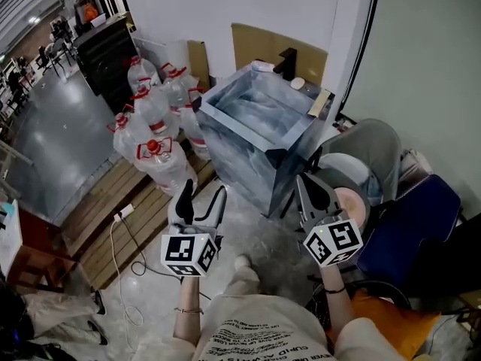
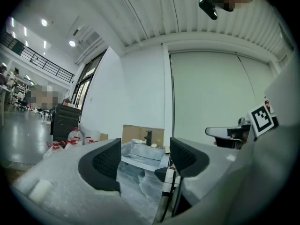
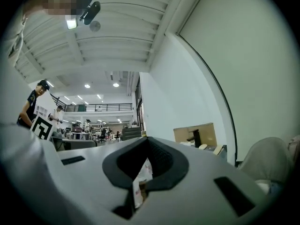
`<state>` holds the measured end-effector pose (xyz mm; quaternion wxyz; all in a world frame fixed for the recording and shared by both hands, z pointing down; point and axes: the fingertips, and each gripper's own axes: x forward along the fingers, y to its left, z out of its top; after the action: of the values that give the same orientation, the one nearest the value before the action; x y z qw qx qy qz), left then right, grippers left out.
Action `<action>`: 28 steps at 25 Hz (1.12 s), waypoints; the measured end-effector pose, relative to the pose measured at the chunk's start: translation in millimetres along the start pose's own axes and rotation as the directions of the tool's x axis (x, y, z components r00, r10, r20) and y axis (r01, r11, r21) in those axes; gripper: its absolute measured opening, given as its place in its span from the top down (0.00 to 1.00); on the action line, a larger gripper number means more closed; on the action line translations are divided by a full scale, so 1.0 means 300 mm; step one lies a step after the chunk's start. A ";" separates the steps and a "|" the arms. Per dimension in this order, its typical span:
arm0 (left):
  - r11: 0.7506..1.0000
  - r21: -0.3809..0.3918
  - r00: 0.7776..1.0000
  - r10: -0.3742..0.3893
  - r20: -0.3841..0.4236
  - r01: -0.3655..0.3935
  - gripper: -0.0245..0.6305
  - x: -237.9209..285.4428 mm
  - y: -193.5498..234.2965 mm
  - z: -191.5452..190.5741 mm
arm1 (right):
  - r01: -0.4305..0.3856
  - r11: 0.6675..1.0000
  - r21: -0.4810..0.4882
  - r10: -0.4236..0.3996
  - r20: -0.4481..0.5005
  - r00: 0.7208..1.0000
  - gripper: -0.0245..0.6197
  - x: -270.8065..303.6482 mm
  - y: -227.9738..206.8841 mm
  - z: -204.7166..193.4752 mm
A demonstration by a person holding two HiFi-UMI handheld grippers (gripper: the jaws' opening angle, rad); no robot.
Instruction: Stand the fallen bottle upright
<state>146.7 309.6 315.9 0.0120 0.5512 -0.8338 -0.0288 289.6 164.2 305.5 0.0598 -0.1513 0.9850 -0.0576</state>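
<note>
M: As the head view reads from the left, what comes first?

N: Cluster of clear water jugs [image 1: 154, 138] with red caps, standing at the end of a wooden pallet [image 1: 113, 209].

M: Left gripper?

N: Left gripper [image 1: 203, 194] is held level over the floor, just right of the jugs, touching nothing. Jaws stand wide apart. Its own view shows only the grey marbled sink [image 2: 140, 153] through the gap, well off. Empty.

M: Task item?

N: Sink sits ahead, centre. On its back rim, just left of the black tap [image 1: 286, 61], a small pale bottle [image 1: 263, 66] lies on its side. Too small for detail. Neither gripper is near it.

M: Right gripper?

N: Right gripper [image 1: 310, 190] is about level with the left one, right of the sink's front corner. Jaws closed tip to tip, nothing gripped. A thin slit of background shows below the tips.

M: Far right?

N: Grey chair [image 1: 376, 145], then a blue padded seat [image 1: 409, 216], both near the right gripper.
</note>
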 end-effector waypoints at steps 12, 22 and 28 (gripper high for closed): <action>0.999 -0.006 0.999 -0.042 -0.020 0.041 0.46 0.395 0.263 -0.007 | 0.118 0.992 0.049 -0.117 -0.022 0.993 0.96 0.403 -0.164 -0.070; 0.997 -0.003 0.996 -0.081 -0.025 0.081 0.45 0.583 0.375 -0.024 | 0.167 0.984 0.054 -0.167 -0.018 0.986 0.96 0.580 -0.240 -0.110; 0.996 -0.016 0.995 -0.090 -0.037 0.089 0.45 0.659 0.415 -0.048 | 0.196 0.978 0.066 -0.195 -0.019 0.981 0.96 0.643 -0.290 -0.123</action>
<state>-44.3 175.8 335.6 0.0303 0.5884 -0.8076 -0.0252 127.1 26.6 333.9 0.0529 -0.2448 0.9632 -0.0973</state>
